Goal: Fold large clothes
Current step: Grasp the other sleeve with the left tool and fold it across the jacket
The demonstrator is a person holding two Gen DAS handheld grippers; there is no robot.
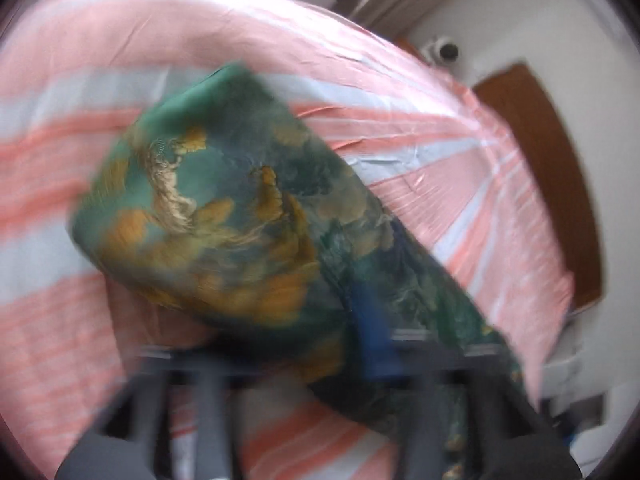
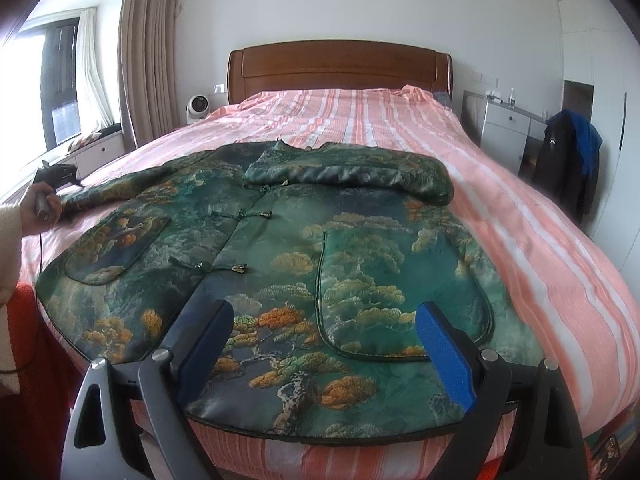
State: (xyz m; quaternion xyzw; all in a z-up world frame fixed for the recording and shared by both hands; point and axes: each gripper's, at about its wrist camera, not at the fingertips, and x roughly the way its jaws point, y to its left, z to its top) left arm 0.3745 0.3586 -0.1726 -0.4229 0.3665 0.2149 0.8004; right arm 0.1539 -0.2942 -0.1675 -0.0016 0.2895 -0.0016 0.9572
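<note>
A large green brocade jacket (image 2: 280,240) with pine trees and orange clouds lies front-up across the foot of the bed. Its right sleeve (image 2: 360,176) is folded across the chest. My right gripper (image 2: 324,336) is open, its blue pads spread wide just above the jacket's hem, holding nothing. My left gripper (image 2: 54,176) shows at the far left of the right wrist view, at the end of the left sleeve (image 2: 116,190). In the blurred left wrist view the left gripper (image 1: 372,344) is shut on that sleeve's cuff (image 1: 224,216), which fills the frame.
The bed (image 2: 520,220) has a pink and white striped cover and a wooden headboard (image 2: 340,68). A window seat and curtains stand on the left, a white fan (image 2: 199,107) beside the headboard, and a white desk with a chair draped in dark clothes (image 2: 568,160) on the right.
</note>
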